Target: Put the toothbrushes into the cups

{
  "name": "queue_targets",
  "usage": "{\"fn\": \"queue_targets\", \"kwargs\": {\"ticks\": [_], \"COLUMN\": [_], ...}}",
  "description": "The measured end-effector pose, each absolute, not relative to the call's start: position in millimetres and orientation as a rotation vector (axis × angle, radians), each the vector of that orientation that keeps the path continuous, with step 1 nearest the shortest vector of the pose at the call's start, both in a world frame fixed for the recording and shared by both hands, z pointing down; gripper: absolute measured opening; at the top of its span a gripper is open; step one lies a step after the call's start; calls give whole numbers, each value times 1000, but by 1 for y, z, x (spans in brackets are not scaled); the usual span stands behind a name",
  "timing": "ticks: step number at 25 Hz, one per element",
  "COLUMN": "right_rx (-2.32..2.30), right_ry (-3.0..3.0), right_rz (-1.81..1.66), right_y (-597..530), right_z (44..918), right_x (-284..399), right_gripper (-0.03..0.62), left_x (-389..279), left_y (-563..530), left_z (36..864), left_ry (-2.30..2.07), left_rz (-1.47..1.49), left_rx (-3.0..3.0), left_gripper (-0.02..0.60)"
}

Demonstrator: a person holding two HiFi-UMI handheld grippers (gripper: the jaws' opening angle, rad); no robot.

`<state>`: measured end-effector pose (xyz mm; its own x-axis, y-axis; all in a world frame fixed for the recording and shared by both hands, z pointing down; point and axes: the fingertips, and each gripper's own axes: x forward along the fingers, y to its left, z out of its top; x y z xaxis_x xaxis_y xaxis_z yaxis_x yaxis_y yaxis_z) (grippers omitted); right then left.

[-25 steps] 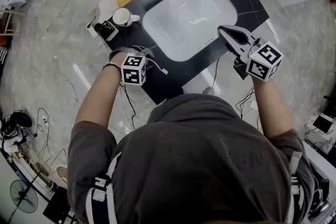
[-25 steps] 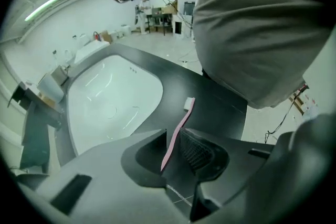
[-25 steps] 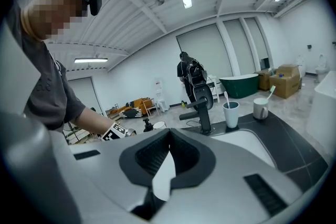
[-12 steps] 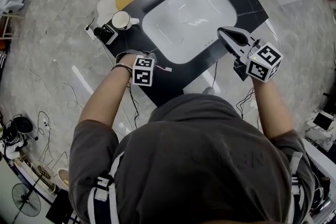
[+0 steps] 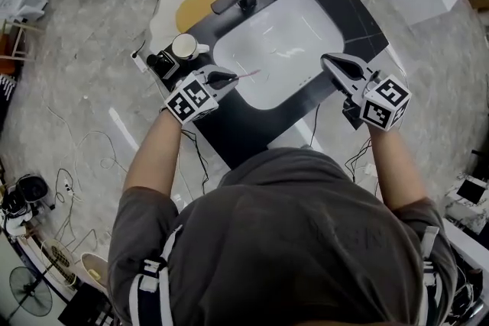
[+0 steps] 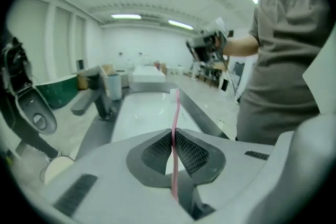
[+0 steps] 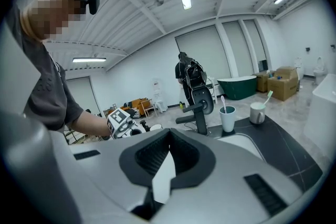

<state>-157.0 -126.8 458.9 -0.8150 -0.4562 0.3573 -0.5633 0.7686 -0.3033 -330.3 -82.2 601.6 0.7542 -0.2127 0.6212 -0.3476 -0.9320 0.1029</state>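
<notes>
Pinching pink toothbrush between left gripper jaws just closing, brush head beyond tips, right gripper jaws together, empty

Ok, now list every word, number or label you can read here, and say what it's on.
No readable text in any view.
Marker cube on the left gripper: black-and-white square pattern, no letters.
Marker cube on the right gripper: likewise a pattern only.
Cardboard boxes: any print too small to read.
</notes>
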Motion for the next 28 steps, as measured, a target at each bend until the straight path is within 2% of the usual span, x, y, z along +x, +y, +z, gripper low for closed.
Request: {"fn": "queue_targets", "kwargs": {"ticks": [5,10,15,28], "right_rx": [793,784,776,776], "right_ry": [-2700,-2691,-2683,-2666], "right_rz": [574,575,570,575], "right_y": [-129,-129,-127,-123], "right_z": [455,455,457,462], "right_x": [-158,-164,-168,-172], "right_gripper": [-8,-8,-8,-8], "left_x": [-386,-448,-468,-478], "left_y": [-159,-201,-213,-204], "left_z": [528,509,517,560], "left_ry": [-1007,-1440,-1608,-1708], "left_rz": [361,76,12,138], "left_rx": [2676,2531,2470,2384], "left_gripper": [25,25,25,25]}}
